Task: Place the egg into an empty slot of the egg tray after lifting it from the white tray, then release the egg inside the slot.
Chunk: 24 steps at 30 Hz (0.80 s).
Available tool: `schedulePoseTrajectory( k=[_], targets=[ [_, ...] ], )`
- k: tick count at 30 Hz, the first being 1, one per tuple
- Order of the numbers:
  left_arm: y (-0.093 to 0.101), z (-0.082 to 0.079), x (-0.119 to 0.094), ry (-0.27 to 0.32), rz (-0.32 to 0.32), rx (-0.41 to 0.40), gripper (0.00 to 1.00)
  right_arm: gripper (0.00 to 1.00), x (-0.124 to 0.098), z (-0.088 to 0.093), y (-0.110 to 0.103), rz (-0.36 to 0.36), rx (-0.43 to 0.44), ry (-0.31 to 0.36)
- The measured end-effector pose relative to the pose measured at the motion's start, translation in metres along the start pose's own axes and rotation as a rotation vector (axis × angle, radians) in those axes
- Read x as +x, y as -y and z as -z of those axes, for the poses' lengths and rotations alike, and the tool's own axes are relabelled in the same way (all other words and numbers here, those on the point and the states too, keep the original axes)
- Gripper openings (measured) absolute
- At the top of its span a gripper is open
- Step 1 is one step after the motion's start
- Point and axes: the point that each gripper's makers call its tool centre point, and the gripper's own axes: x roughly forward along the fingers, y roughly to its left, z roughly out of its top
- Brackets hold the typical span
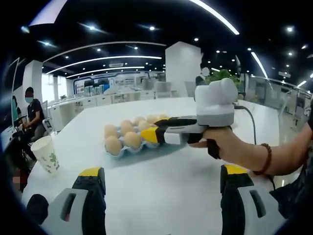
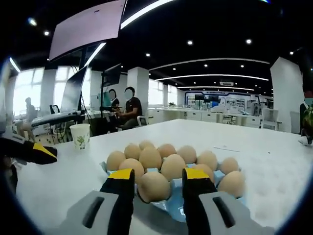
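In the right gripper view the right gripper (image 2: 157,182) has its jaws spread either side of an egg (image 2: 154,186) at the 6 o'clock edge of the egg tray (image 2: 172,208), a pale blue moulded tray on the white bench (image 2: 254,147). The yellow-tipped jaws flank the egg closely, but I cannot tell whether they press it or merely stand beside it, so the grip itself is unclear. The egg looks seated in, or just above, its slot. More brown eggs fill the tray toward 12 o'clock. In this view no white tray can be made out.

In the left gripper view the left gripper (image 1: 160,177) is held wide apart over bare bench with nothing between its jaws. The right gripper (image 1: 149,133), held by a person's hand (image 1: 222,142), reaches in from 3 o'clock to the near corner of the egg tray (image 1: 128,151). A paper cup (image 1: 47,154) stands at 9 o'clock, well apart from the tray.

The egg is light, rigid and smooth, with a thin shell that will crack under squeeze or a knock. I judge it best taken across its widest girth, gentle pressure, jaws square to the sides; its curved surface may slip if held near either end. Release should be slow and low in the slot
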Motion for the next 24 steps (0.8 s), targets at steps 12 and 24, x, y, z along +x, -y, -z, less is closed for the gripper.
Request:
schedulePoseTrajectory(
  k=[12,24],
  targets=[
    [0.003,-0.002,-0.002,0.008,-0.003,0.002,1.00,0.76,-0.013,-0.007,0.012,0.006,0.011,-0.017],
    [0.003,-0.005,-0.004,0.021,-0.014,-0.009,1.00,0.88,-0.026,-0.004,0.038,0.052,0.033,-0.045]
  ],
)
